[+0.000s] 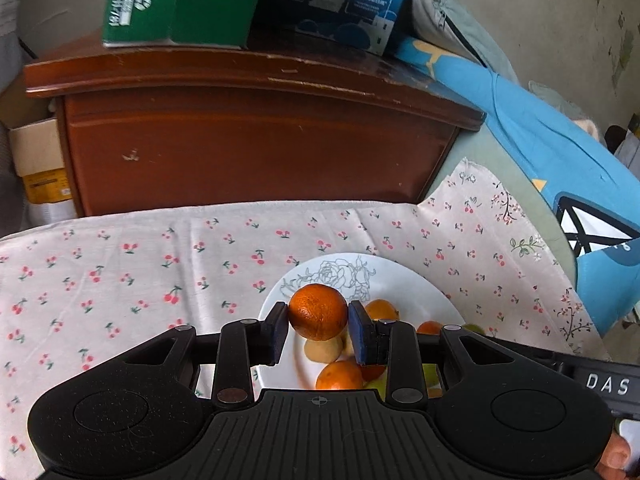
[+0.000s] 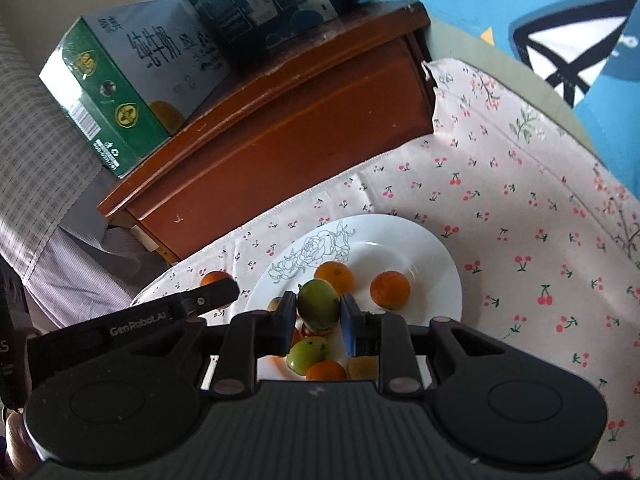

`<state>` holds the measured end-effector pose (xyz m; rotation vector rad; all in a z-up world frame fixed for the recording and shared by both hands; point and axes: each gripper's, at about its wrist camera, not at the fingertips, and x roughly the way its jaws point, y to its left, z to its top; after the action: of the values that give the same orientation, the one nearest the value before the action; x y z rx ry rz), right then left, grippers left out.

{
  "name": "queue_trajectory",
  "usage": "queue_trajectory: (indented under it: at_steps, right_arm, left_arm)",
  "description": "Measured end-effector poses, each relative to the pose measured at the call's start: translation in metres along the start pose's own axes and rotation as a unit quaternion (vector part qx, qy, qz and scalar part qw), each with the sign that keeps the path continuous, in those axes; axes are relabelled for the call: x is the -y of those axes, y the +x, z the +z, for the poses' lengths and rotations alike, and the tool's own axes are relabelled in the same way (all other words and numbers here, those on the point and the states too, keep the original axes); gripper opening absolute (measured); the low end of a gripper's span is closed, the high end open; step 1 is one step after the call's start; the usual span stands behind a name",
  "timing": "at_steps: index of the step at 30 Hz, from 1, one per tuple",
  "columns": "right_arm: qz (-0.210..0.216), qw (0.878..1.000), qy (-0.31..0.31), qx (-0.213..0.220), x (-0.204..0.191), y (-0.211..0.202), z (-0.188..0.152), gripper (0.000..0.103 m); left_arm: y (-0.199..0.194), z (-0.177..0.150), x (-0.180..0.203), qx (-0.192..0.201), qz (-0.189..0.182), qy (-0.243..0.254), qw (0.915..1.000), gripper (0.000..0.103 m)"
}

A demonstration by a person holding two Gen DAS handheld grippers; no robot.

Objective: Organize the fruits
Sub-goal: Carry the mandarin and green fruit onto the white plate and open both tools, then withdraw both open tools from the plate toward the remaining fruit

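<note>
My left gripper (image 1: pixel 318 330) holds an orange (image 1: pixel 318 317) pinched across its middle; my right gripper (image 2: pixel 319 316) clamps a green fruit (image 2: pixel 318 306) the same way. Both hang just above the white plate (image 2: pixel 400 236) ahead of me. The fruits look light, round and firm, so they may roll when set down. More oranges and a green fruit crowd the plate beneath my fingers; free space lies farther forward. A wooden cabinet (image 1: pixel 260 140) stands beyond the bench.

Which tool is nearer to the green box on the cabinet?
Left. The left tool, holding an orange, is nearer the green box. The right tool, holding a green fruit, is farther away.
</note>
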<state>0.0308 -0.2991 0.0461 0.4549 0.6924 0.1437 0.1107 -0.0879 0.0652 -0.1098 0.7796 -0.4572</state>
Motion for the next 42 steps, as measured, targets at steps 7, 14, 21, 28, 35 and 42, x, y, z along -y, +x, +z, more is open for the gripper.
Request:
queue_trajectory:
  at_steps: [7,14,21,28,35,42]
  right_arm:
    - [-0.007,1.0,-0.003,-0.008,0.001,0.016,0.001,0.024]
    - [-0.015,1.0,0.007,-0.011,0.006,0.03,0.002,0.027]
    - [-0.013,1.0,0.019,-0.001,0.007,0.028,0.007,0.028]
    - [-0.014,1.0,-0.007,0.005,-0.002,0.02,0.008,0.034]
    - [-0.018,0.999,-0.042,0.008,-0.015,0.009,0.003,0.037]
    - [-0.014,0.998,-0.059,0.006,-0.022,-0.002,-0.004,0.039]
  left_arm:
    - [0.018,0.004,0.003,-0.008,-0.001,0.007,0.9999,0.03]
    - [0.028,0.005,0.005,-0.014,0.002,0.006,0.9999,0.032]
    - [0.01,0.015,0.012,0.015,0.008,0.012,0.9998,0.061]
    - [-0.013,0.02,0.008,0.014,0.022,0.011,0.9996,0.068]
    - [-0.034,0.013,-0.005,0.016,0.051,-0.01,0.9985,0.068]
    - [-0.063,-0.002,-0.015,0.036,0.07,-0.022,0.9967,0.073]
